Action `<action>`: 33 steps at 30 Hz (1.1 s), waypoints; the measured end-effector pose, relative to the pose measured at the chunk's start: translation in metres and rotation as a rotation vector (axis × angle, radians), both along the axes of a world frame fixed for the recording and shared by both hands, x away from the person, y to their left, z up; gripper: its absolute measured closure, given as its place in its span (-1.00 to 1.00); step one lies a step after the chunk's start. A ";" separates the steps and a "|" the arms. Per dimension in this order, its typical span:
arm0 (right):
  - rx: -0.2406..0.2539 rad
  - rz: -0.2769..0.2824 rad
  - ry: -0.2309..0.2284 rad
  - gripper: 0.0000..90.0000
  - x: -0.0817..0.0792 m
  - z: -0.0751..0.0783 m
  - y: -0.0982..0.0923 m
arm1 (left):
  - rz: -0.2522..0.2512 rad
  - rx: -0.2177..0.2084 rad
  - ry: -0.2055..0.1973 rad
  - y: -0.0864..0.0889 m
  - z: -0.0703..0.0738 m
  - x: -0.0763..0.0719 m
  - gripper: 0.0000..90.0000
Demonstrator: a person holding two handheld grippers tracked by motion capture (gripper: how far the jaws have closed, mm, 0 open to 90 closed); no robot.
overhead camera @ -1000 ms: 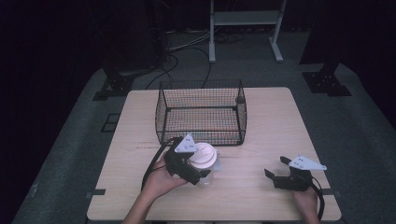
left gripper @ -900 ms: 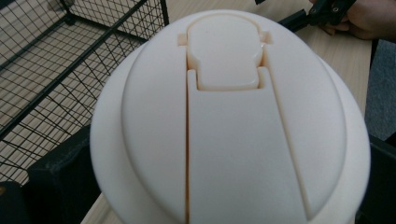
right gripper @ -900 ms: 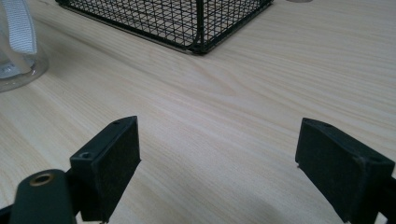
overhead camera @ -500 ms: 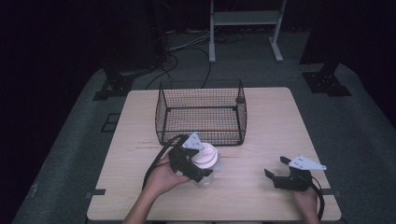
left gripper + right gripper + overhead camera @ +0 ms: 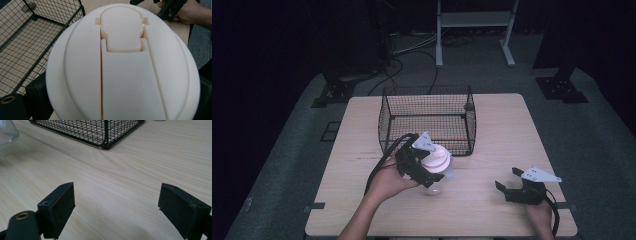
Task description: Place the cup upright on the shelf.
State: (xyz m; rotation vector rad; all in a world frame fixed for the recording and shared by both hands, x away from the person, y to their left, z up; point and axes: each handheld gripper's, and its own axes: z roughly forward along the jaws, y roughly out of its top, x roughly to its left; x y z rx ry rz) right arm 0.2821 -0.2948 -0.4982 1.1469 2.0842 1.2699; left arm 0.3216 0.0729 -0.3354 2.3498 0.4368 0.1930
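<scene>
A clear jar with a cream flip-top lid (image 5: 438, 157) hangs tilted just above the table, in front of the black wire basket (image 5: 385, 125). My left gripper (image 5: 426, 169) is shut on the jar, its jaws pressing the sides under the lid (image 5: 125, 65), whose top faces the left gripper view. The jar's clear body (image 5: 6, 132) appears at the top left corner of the right gripper view. My right gripper (image 5: 508, 178) rests near the table's front right, jaws wide open over bare wood (image 5: 125, 205), nothing between them.
The wire basket (image 5: 37, 37) stands mid-table with its top open; its near corner (image 5: 106, 135) lies ahead of the right gripper. The wooden table (image 5: 512, 130) has free surface right of the basket. The other hand (image 5: 192, 15) appears in the left gripper view.
The left gripper has lifted the jar slightly and carried it toward the basket's front edge. The right gripper has stayed put.
</scene>
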 end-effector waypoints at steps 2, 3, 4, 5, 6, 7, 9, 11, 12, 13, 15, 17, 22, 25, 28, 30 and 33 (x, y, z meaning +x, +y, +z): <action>0.008 0.005 -0.006 -0.71 0.000 0.000 -0.001 | -0.018 -0.016 0.010 0.002 0.007 0.002 -0.88; 0.008 0.005 -0.006 -0.71 0.000 0.000 -0.001 | -0.018 -0.016 0.010 0.002 0.007 0.002 -0.88; 0.011 0.004 -0.006 -0.71 0.000 0.000 -0.001 | -0.020 -0.024 0.010 0.002 0.010 0.003 -0.88; 0.008 0.004 -0.007 -0.71 0.000 0.000 -0.001 | -0.022 -0.025 0.009 0.003 0.015 0.004 -0.88; 0.008 0.004 -0.006 -0.71 0.000 0.000 -0.001 | -0.025 -0.020 0.008 0.003 0.018 0.005 -0.88; 0.007 0.003 -0.006 -0.71 0.000 0.000 -0.001 | -0.026 -0.015 0.006 0.003 0.020 0.006 -0.88; 0.008 0.002 -0.004 -0.71 0.000 0.000 0.000 | -0.027 0.004 -0.002 0.002 0.025 0.007 -0.88; 0.006 0.001 -0.004 -0.71 0.000 0.000 -0.001 | -0.028 0.018 -0.002 0.002 0.030 0.009 -0.88; 0.006 0.000 -0.007 -0.71 0.000 0.000 -0.001 | -0.025 0.022 -0.001 0.002 0.032 0.010 -0.88; 0.006 0.000 -0.007 -0.71 0.000 0.000 -0.001 | -0.025 0.022 -0.001 0.002 0.032 0.010 -0.88; 0.002 0.001 -0.011 -0.71 0.000 0.000 0.000 | -0.026 0.040 -0.006 0.002 0.039 0.013 -0.88; 0.003 -0.001 -0.006 -0.71 0.000 0.000 0.000 | -0.030 0.043 -0.007 0.002 0.045 0.015 -0.88; 0.001 0.000 -0.009 -0.71 0.000 0.000 0.000 | -0.035 0.043 -0.002 0.002 0.058 0.022 -0.88; 0.002 -0.001 -0.007 -0.71 0.000 0.000 0.000 | -0.037 0.038 0.000 0.000 0.066 0.027 -0.88; 0.001 0.000 -0.010 -0.71 0.000 0.000 0.000 | -0.042 0.038 -0.004 -0.002 0.074 0.032 -0.88; 0.002 -0.001 -0.011 -0.71 0.000 0.000 0.000 | -0.042 0.038 -0.010 -0.004 0.079 0.035 -0.88; 0.004 -0.003 -0.008 -0.71 -0.001 0.000 0.000 | -0.051 0.037 -0.006 -0.007 0.087 0.041 -0.88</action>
